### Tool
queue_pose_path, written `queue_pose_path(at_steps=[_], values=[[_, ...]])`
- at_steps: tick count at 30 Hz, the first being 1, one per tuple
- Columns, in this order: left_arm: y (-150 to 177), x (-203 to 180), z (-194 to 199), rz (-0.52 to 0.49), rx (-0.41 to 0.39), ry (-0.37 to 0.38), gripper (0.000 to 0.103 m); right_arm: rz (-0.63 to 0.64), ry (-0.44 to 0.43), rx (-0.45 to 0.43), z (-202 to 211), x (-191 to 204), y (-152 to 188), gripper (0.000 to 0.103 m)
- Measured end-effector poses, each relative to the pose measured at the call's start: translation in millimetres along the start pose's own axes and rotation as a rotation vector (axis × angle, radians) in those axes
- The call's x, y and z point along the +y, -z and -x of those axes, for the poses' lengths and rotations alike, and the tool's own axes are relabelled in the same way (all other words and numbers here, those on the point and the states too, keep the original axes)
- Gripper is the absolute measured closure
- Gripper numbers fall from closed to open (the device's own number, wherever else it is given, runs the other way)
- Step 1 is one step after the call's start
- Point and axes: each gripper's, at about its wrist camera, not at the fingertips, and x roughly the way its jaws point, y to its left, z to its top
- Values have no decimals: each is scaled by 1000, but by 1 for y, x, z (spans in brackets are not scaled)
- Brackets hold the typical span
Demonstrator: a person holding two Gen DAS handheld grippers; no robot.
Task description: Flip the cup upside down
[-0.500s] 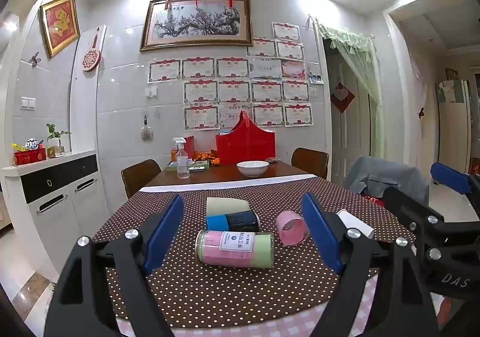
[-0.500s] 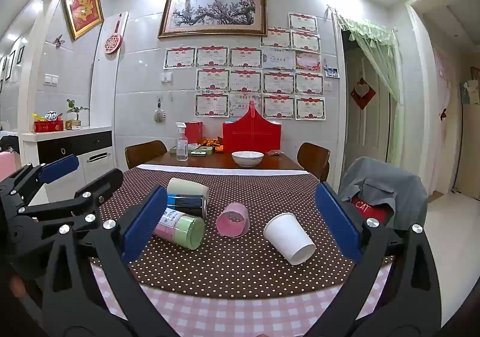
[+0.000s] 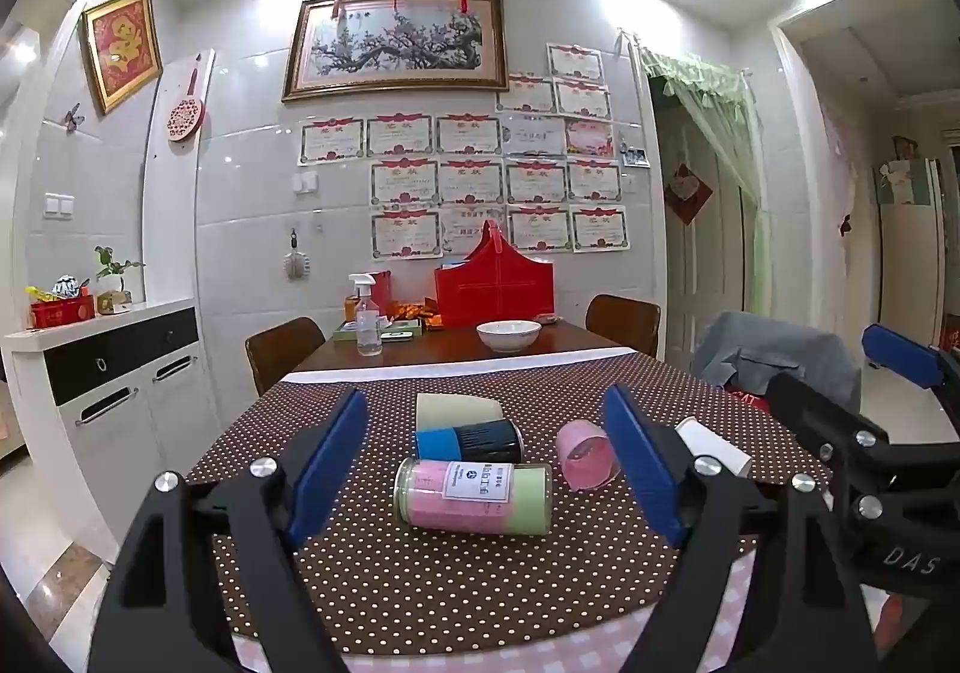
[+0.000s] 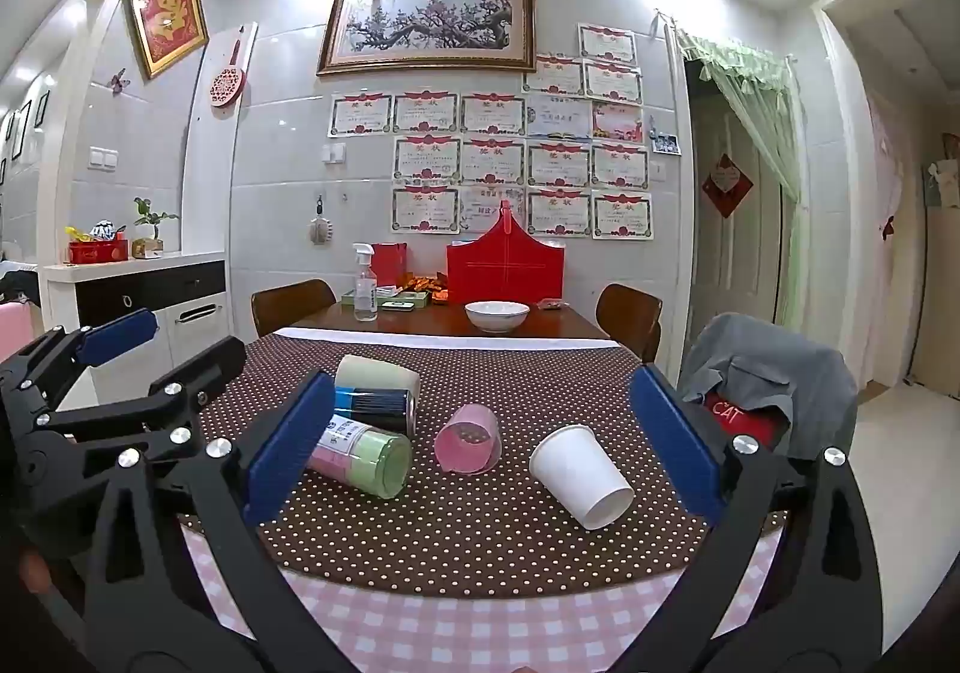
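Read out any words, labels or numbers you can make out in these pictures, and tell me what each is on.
"DAS": on the right gripper frame, left wrist view.
"CAT": on the red item under the grey garment on the chair.
Label on the pink and green bottle: too blurred.
Wall certificates: too small.

Table [image 4: 480, 547]: polka-dot cloth [image 4: 480, 523], cups [image 4: 581, 475] on sides, bowl [image 4: 497, 315].

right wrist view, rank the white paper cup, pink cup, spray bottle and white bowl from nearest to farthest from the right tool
1. White paper cup, on its side, right of centre between the fingers.
2. Pink cup, on its side, just behind and left.
3. White bowl and spray bottle, far end of the table; too close to call.
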Motion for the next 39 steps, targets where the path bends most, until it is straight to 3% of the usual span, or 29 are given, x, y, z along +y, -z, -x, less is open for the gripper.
queue_pose_path(at_steps=[26, 39], values=[[4, -1, 6, -18, 16, -71, 24, -28, -27, 30, -7, -5, 8, 6], [6, -4, 5, -20, 20, -69, 24, -36, -32, 38, -9, -11, 9, 6]])
